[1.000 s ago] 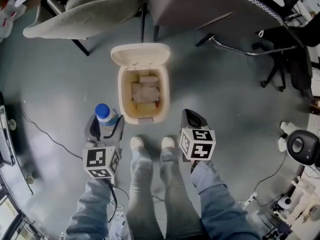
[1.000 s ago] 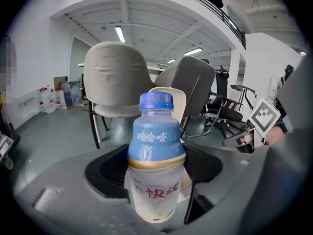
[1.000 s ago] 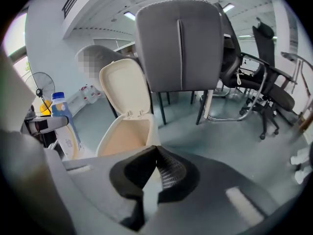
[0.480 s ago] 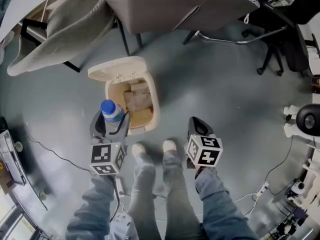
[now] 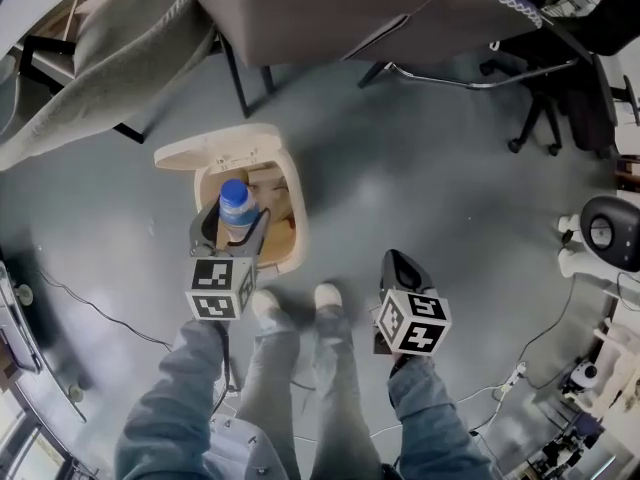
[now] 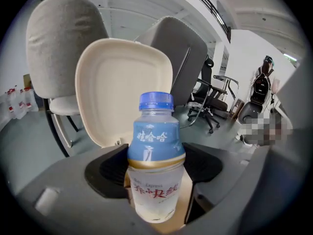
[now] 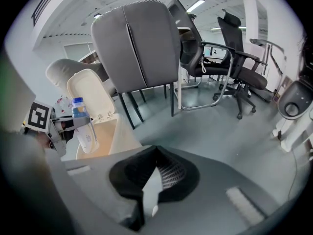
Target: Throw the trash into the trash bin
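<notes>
A clear plastic bottle (image 5: 236, 208) with a blue cap and blue label stands upright between the jaws of my left gripper (image 5: 232, 230), which is shut on it. In the head view the bottle hangs over the near part of the beige trash bin (image 5: 298, 218), whose lid (image 5: 212, 149) is tipped open at the back. The left gripper view shows the bottle (image 6: 156, 151) close up, with the raised lid (image 6: 124, 89) behind it. My right gripper (image 5: 402, 268) hangs to the right of the bin, shut and holding nothing; its own view shows the bottle (image 7: 83, 125) over the bin (image 7: 115, 131).
Crumpled paper (image 5: 272, 190) lies inside the bin. The person's two feet (image 5: 295, 303) stand just in front of it. Grey chairs (image 5: 330, 18) stand behind, a black office chair (image 5: 560, 88) at the right. Cables (image 5: 100, 303) run along the floor at the left.
My left gripper has carried the bottle forward from beside the bin's front left corner to above its opening. The right gripper has kept its place beside the bin.
</notes>
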The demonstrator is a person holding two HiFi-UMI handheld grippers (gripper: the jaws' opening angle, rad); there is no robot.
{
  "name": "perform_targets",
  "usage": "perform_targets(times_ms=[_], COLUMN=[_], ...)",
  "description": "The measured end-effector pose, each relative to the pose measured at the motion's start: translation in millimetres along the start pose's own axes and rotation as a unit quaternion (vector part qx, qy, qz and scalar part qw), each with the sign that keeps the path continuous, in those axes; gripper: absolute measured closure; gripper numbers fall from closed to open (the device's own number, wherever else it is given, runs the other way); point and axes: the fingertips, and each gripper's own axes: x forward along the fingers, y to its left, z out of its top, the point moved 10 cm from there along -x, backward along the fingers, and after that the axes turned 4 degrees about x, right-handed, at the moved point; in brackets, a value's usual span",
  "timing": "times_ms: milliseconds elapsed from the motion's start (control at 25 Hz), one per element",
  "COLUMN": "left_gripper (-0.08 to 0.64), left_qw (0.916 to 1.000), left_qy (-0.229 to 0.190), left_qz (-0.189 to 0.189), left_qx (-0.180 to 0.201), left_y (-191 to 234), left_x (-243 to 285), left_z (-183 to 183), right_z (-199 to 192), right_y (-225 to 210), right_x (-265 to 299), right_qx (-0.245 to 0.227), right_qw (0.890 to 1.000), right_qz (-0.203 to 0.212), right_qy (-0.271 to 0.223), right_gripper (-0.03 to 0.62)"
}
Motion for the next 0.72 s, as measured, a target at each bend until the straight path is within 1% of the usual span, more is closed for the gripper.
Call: perform_targets(times_ms=[80, 160, 360, 440, 520, 560, 720], left_gripper=[0.213, 0.213, 0.213, 0.213, 0.213, 0.213, 0.213], left_qw=[0.9997, 0.9991, 0.9978, 0.9961, 0.9934, 0.9926, 0.9939], left_qy=[0.017, 0.025, 0.037, 0.057, 0.086, 0.094, 0.090], left_qz=[-0.011, -0.016, -0.041, -0.052, -0.051, -0.048, -0.045], left_qx=[0.016, 0.029, 0.037, 0.044, 0.057, 0.060, 0.046], left_y=[-3, -3, -3, -6, -8, -9, -6], left_x=[14, 25, 41, 48, 53, 54, 51], left_z=[-6, -10, -14, -18, -22, -24, -24], right_z=[-2, -6, -18, -20, -22, -22, -19], right_y=[-6, -10, -18, -19, -18, -17, -13], right_x=[-5, -8, -7, -7, -6, -6, -4], right_qx=[0.007, 0.016, 0.036, 0.041, 0.044, 0.044, 0.038], right_qw=[1.000, 1.000, 0.999, 0.999, 0.998, 0.999, 0.999], right_qz=[-0.008, -0.016, -0.030, -0.032, -0.032, -0.031, -0.027], right_qy=[0.000, 0.000, 0.005, 0.006, 0.007, 0.008, 0.010], right_gripper=[0.589, 0.589, 0.589, 0.589, 0.589, 0.589, 0.589])
